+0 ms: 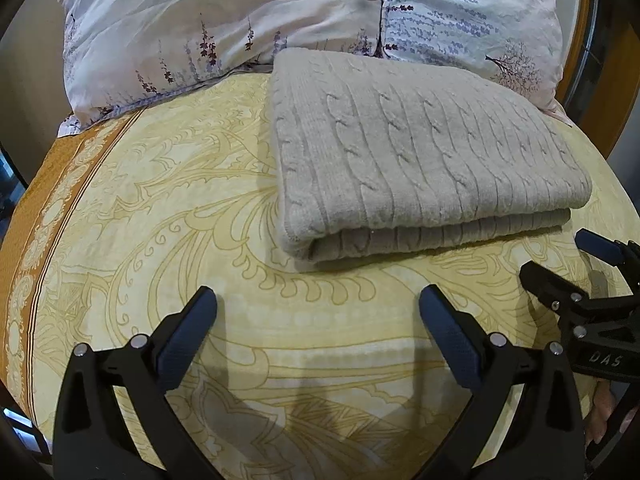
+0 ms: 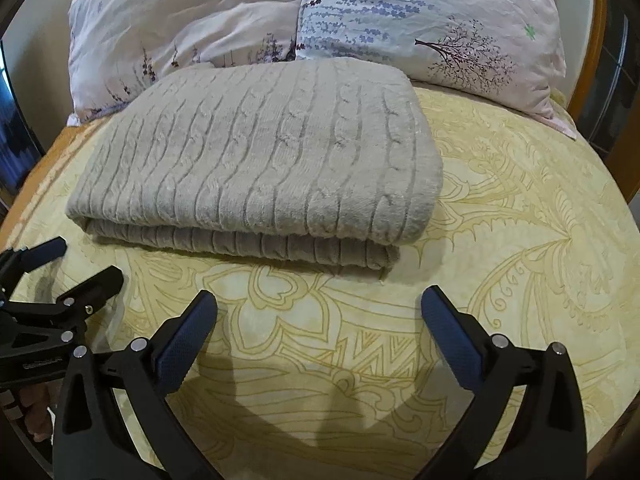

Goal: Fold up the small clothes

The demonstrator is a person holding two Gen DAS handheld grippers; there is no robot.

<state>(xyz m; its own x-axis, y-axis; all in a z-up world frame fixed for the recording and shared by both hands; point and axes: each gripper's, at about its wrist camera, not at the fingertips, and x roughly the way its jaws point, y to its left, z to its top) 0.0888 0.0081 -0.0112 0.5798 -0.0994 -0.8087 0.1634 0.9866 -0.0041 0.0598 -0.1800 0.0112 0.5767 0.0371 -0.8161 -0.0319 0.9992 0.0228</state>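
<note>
A grey cable-knit garment (image 1: 420,152) lies folded into a thick rectangle on the yellow patterned bedspread (image 1: 200,220); it also shows in the right wrist view (image 2: 260,160). My left gripper (image 1: 318,300) is open and empty, just short of the garment's near folded edge. My right gripper (image 2: 319,300) is open and empty, also just in front of that edge. The right gripper shows at the right edge of the left wrist view (image 1: 568,260). The left gripper shows at the left edge of the right wrist view (image 2: 80,260). Neither touches the garment.
Two floral pillows (image 1: 280,16) lean behind the garment, also in the right wrist view (image 2: 400,12). An orange border band (image 1: 44,208) runs down the bedspread's left side. A wooden bed frame (image 2: 596,40) rises at the right.
</note>
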